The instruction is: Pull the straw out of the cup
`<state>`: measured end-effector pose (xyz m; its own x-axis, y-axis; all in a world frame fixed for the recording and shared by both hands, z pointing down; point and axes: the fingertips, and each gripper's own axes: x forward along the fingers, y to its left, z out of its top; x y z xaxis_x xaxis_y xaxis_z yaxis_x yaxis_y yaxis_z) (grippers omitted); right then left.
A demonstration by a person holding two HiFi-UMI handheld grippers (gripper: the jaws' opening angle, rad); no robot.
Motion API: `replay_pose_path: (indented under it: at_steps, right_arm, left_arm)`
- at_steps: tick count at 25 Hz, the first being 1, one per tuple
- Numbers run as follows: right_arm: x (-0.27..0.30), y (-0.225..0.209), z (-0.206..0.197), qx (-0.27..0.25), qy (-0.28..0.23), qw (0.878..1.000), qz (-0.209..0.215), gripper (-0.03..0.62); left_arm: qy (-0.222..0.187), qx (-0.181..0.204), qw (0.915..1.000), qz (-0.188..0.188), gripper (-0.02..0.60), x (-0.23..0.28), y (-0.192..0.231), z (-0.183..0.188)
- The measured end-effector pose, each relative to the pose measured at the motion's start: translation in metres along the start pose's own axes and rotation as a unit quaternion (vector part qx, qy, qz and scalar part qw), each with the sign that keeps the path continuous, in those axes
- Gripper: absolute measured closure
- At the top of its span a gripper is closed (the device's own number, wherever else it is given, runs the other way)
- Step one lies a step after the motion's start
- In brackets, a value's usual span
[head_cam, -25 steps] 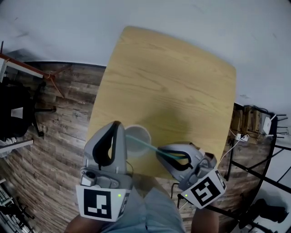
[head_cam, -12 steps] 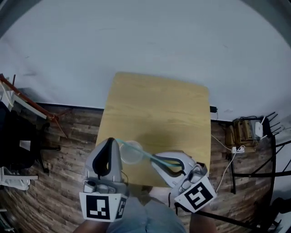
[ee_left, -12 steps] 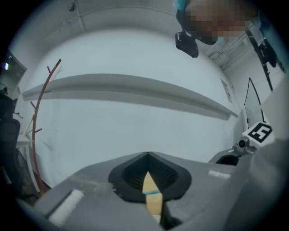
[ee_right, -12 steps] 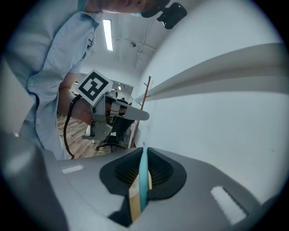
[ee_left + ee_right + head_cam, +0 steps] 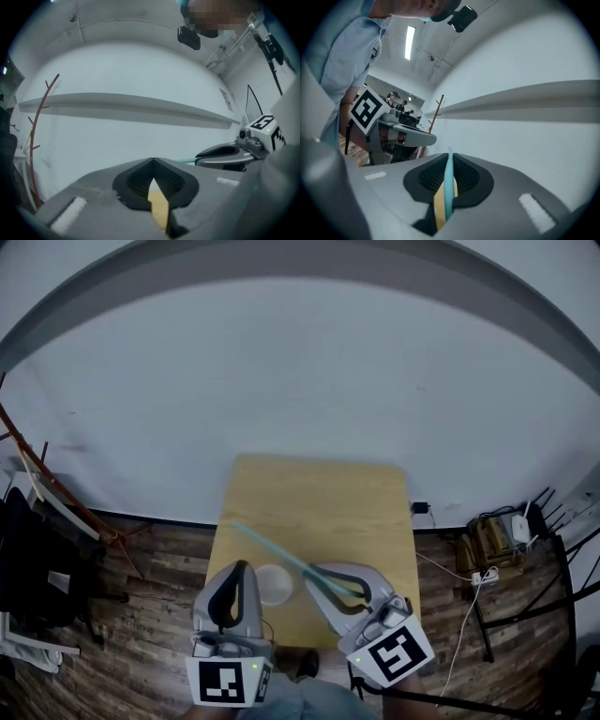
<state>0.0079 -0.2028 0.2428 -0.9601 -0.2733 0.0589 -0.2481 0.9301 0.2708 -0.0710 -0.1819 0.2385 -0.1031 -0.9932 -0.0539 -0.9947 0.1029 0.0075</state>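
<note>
Rising clear of the white paper cup [image 5: 272,584] on the wooden tabletop [image 5: 319,493], the thin teal straw [image 5: 281,554] points to ten o'clock, pinched in the right hand-held gripper [image 5: 314,575]; extraction looks complete; left hand-held gripper [image 5: 242,568] closed, empty.

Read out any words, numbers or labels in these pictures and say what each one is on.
No readable text anywhere.
Left marker cube: black-and-white square pattern, no letters.
Right marker cube: the same kind of pattern.
Paper on the wall: too small to read.
Print on the shirt: too blurred to read.
</note>
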Motion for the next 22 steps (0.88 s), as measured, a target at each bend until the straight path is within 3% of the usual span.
replay_pose_path:
  at_steps: [13,22]
  right_arm:
    - [0.021,-0.019,0.007,0.036,0.010,0.994,-0.099,0.559]
    - [0.022,-0.026,0.007,0.034,0.014,0.991,-0.127,0.560]
  left_arm:
    - [0.000,0.006,0.9976,-0.068,0.571,0.014,-0.002,0.001]
    - [-0.001,0.008,0.9952,-0.097,0.571,0.024,-0.005,-0.001]
